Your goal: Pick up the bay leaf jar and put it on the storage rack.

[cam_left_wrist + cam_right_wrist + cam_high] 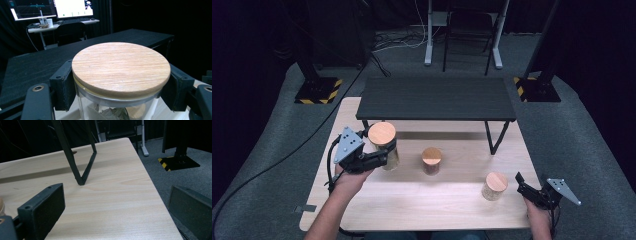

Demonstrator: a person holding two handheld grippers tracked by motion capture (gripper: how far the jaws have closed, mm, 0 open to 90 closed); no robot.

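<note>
High view: my left gripper [384, 150] is clamped on the tall clear glass jar with round wooden lid [383, 145], over the left of the pale wood table [412, 200], w/ the low black shelf [437, 97] just behind. Right gripper [521, 182] sits near the short jar w/ wooden lid [495, 186], jaws apart.

Left gripper view: pads [62, 87] press the jar [120, 67] under its lid, dried leaves inside.

Right gripper view: jaws wide apart, nothing between, black shelf leg [80, 167] ahead.

Overhead camera faces forward; both tool cameras share the table [412, 195].
</note>
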